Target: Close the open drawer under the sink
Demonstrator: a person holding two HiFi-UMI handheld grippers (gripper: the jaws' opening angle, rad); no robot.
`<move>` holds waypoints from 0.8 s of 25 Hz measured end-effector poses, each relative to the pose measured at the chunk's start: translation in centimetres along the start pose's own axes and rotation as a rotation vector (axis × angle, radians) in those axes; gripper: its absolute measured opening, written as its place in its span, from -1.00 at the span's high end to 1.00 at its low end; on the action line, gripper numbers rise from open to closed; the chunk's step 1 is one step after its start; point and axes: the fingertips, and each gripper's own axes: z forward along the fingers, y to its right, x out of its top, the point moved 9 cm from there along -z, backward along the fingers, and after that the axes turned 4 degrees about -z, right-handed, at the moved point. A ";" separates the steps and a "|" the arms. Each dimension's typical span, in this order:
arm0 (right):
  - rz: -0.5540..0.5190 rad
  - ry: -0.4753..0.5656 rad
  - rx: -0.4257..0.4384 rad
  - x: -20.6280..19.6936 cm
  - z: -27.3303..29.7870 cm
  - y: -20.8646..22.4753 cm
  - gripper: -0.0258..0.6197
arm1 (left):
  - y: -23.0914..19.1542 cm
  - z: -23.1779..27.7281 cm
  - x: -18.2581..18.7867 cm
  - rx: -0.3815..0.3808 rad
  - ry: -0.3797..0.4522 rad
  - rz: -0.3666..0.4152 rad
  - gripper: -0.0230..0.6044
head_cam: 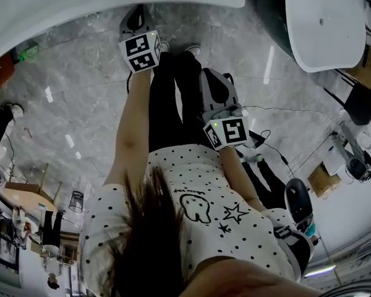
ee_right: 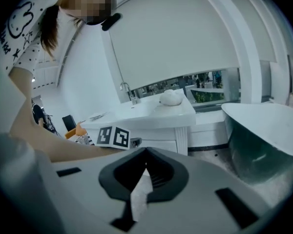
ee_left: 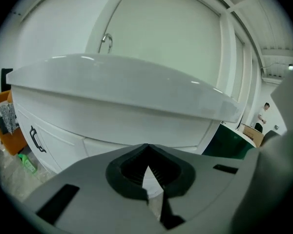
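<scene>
The left gripper (ee_left: 146,147) had its two matte grey plastic jaws brought together. Their tips met in a point with nothing between them, and dark ribbed pads lined the hollow behind. The right gripper (ee_right: 146,151) stood the same way, jaws closed and empty. Each gripper carried a white cube printed with black square markers.

Beyond the left gripper's tips, and apart from them, rose the sink (ee_left: 122,89). It was a broad, smooth white basin with a rounded glossy rim and a curved metal faucet (ee_left: 106,42) at its back. Beneath it the white cabinet (ee_left: 53,130) showed a panelled door with a dark bar handle (ee_left: 35,140). Beside that door, directly under the basin, was the drawer (ee_left: 112,147). Its plain white front lay in line with the cabinet face, with no gap showing in that view.

Off to the right stood an oval bathtub (ee_right: 263,135), white at the rim and dark green outside. The floor (head_cam: 80,98) was polished grey marble with pale veins.

In the head view both bare forearms reached forward from a white, black-dotted shirt (head_cam: 198,184). The left forearm (head_cam: 133,116) stretched further, with its gripper near the sink's edge. The right forearm (head_cam: 238,172) was held back, and its gripper hung beside the person's black-trousered legs.
</scene>
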 end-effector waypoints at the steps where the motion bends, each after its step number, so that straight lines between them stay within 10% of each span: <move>1: -0.004 -0.001 0.005 0.2 -0.3 0.0 0.88 | 0.4 -0.5 0.5 -0.003 0.005 0.002 0.91; 20: -0.058 0.047 0.042 4.5 -0.9 -0.7 0.88 | 3.1 -7.5 7.2 -0.073 0.049 0.030 0.91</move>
